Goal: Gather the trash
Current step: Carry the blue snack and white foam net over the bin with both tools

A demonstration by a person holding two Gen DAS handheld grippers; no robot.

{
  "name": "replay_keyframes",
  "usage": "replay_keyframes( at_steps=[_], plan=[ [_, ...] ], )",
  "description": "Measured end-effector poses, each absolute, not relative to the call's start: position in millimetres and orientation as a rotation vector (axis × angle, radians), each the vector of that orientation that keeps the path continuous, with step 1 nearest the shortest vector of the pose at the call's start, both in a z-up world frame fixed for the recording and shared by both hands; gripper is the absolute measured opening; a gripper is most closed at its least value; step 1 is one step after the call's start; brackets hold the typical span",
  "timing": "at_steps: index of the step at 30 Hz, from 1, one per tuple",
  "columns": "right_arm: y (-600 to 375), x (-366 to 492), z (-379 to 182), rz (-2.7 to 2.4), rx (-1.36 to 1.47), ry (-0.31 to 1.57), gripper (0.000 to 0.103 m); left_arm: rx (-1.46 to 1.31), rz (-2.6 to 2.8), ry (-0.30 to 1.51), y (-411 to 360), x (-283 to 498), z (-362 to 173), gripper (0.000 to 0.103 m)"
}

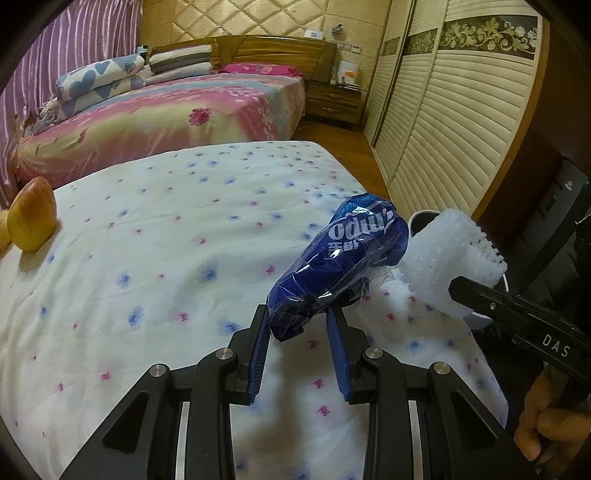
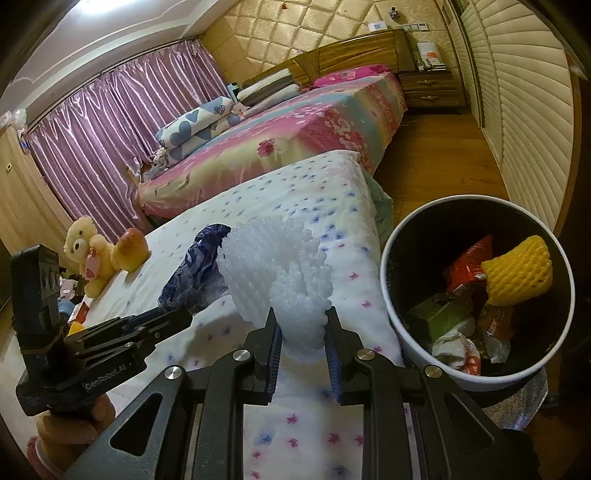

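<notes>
This is a bedroom in a home. A bed (image 2: 295, 122) with a flowered pink and yellow cover stands against a wooden headboard (image 1: 258, 46), with folded quilts (image 1: 99, 81) and pillows (image 1: 181, 61) piled on it. Behind it the wall (image 2: 295, 33) is padded and quilted. Purple striped curtains (image 2: 96, 125) hang along one side, a louvred wardrobe (image 1: 454, 122) runs along the other, and a wooden bedside cabinet (image 1: 332, 103) sits between. A teddy bear (image 2: 86, 254) rests on a second flowered cover (image 1: 166, 240) in front. The floor (image 2: 436, 166) is wood.
</notes>
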State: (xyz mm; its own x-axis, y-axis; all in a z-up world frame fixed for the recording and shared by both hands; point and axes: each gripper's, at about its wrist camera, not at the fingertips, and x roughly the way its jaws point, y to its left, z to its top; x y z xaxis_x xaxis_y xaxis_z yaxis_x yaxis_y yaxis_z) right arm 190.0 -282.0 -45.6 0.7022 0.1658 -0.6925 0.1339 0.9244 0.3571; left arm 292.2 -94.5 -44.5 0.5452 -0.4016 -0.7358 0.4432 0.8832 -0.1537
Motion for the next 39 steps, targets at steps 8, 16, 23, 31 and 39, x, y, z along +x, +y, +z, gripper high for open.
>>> replay_keyframes(
  at_steps=[8, 16, 23, 31, 39],
  plan=[
    [-293, 183, -45, -0.007, 0.413, 0.792, 0.022, 0.070, -0.534, 0.856, -111, 289, -44, 0.030],
    [-304, 175, -43, -0.033, 0.424, 0.788, 0.022, 0.088, -0.557, 0.856, -124, 289, -45, 0.030],
    [-315, 168, -44, -0.060, 0.441, 0.781, 0.022, 0.108, -0.579, 0.851, -139, 285, -43, 0.030],
    [-328, 157, -44, -0.093, 0.453, 0.775, 0.022, 0.141, -0.608, 0.845, -157, 281, -42, 0.030],
    [-337, 150, -44, -0.114, 0.458, 0.772, 0.022, 0.162, -0.629, 0.841, -174, 281, -42, 0.030]
  ],
)
